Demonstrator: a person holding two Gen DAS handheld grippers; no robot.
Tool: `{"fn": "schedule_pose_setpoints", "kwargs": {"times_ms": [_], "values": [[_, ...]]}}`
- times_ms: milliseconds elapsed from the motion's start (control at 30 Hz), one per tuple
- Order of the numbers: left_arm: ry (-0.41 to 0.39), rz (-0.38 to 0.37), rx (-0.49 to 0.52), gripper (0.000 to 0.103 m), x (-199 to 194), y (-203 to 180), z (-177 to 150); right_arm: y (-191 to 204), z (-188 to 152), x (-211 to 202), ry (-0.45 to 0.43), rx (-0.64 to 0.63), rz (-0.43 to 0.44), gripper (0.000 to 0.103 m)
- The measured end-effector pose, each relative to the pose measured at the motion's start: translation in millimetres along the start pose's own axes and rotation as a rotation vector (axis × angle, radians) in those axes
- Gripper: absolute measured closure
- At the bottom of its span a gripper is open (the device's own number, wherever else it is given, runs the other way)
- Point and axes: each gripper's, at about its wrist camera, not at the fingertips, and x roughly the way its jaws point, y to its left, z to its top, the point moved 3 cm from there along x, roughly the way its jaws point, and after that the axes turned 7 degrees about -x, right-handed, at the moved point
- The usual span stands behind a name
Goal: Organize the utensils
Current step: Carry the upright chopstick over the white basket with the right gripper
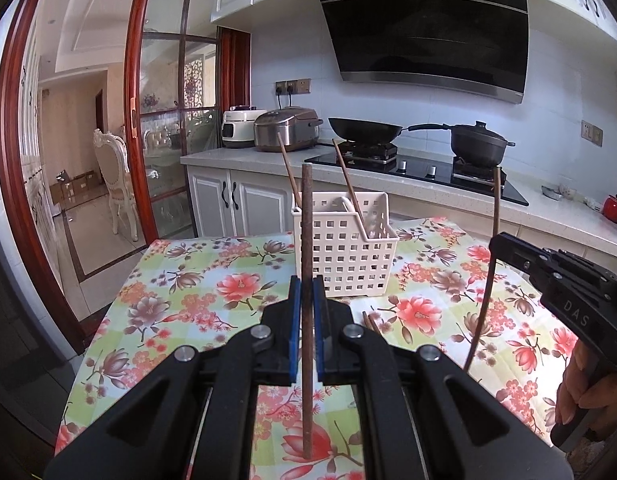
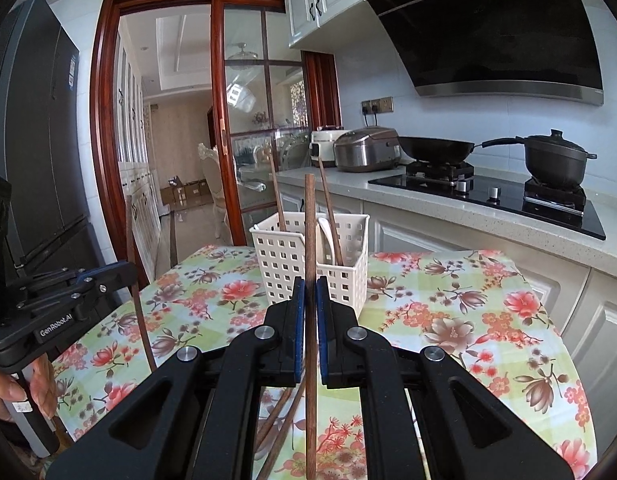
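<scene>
Currently both grippers are each clamped on one chopstick, held upright above the floral tablecloth (image 1: 196, 280). Left gripper (image 1: 307, 296) pinches a dark chopstick (image 1: 307, 216) between its blue pads; right gripper (image 2: 310, 300) does the same with a brown chopstick (image 2: 309, 232). White slotted basket (image 1: 348, 256) sits on the table just ahead, two chopsticks (image 1: 346, 178) already leaning inside. More loose chopsticks (image 2: 280, 412) lie on the cloth under the right gripper. Stove with wok (image 1: 364, 128) behind.

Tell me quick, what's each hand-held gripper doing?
Left hand-held gripper: closed on one chopstick.
Right hand-held gripper: closed on another chopstick.
</scene>
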Motion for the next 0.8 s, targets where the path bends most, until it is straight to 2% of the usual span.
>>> {"fn": "schedule_pose_setpoints", "kwargs": {"times_ms": [233,533,800], "values": [[-0.020,-0.003,-0.016,0.097,-6,0,4,6,4,-9,-0.041,-0.030,-0.016,0.097],[-0.034,-0.001,-0.017,0.097,-10,1,6,8,6,-11,-0.042,-0.032,-0.022,0.097],[-0.078,0.003,-0.020,0.097,-16,2,14,6,11,-13,-0.054,-0.034,-0.021,0.097]]}}
